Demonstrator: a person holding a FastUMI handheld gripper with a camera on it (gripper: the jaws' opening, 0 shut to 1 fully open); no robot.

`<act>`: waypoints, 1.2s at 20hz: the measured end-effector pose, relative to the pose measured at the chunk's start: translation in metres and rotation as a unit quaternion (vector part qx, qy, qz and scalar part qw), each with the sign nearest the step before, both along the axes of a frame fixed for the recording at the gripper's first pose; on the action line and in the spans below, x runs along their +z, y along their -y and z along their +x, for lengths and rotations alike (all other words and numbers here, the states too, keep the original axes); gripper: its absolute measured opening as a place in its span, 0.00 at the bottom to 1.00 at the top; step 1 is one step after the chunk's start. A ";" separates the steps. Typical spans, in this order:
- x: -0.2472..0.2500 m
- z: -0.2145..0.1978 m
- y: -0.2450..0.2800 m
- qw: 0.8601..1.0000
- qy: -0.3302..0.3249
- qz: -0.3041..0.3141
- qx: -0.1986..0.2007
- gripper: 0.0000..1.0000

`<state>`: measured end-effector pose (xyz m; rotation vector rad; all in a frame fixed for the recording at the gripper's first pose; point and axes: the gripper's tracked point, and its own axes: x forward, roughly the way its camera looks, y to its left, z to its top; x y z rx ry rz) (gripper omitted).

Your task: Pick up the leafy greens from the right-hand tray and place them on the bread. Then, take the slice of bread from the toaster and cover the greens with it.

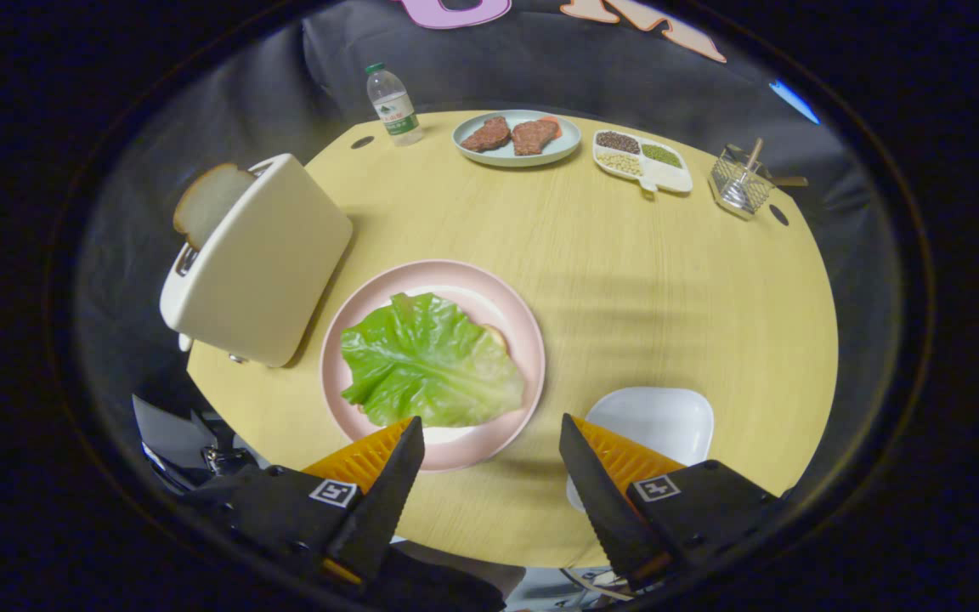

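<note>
The tongs [489,442] are being held wide apart with nothing gripped between them, their serrated inner edges hanging above the near part of the round, pale wood-grain worktop [642,280]. Part of the white tray [664,416] is being hidden behind the right finger. Just ahead of the left finger, the crinkled, glossy leafy greens [426,361] are lying on the pink plate [523,340], and the bread [496,335] beneath is being almost wholly covered, only a small crust edge showing. Left of the plate, a slice of bread [205,202] is sticking out of the smooth cream toaster [260,263]. Beyond them, a plastic bottle [393,104], a pale plate with two brown patties [515,136], a divided dish of grains [642,160] and a wire basket [740,183] are being seen small; the basket's contents are hard to make out.
</note>
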<state>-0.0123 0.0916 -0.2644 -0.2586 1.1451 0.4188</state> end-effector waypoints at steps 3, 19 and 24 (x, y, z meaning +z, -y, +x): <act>0.019 -0.023 -0.014 0.999 -0.048 0.023 -0.007 1.00; 0.129 -0.034 -0.163 0.966 -0.195 0.139 -0.099 1.00; 0.144 -0.014 -0.229 0.954 -0.207 0.184 -0.113 1.00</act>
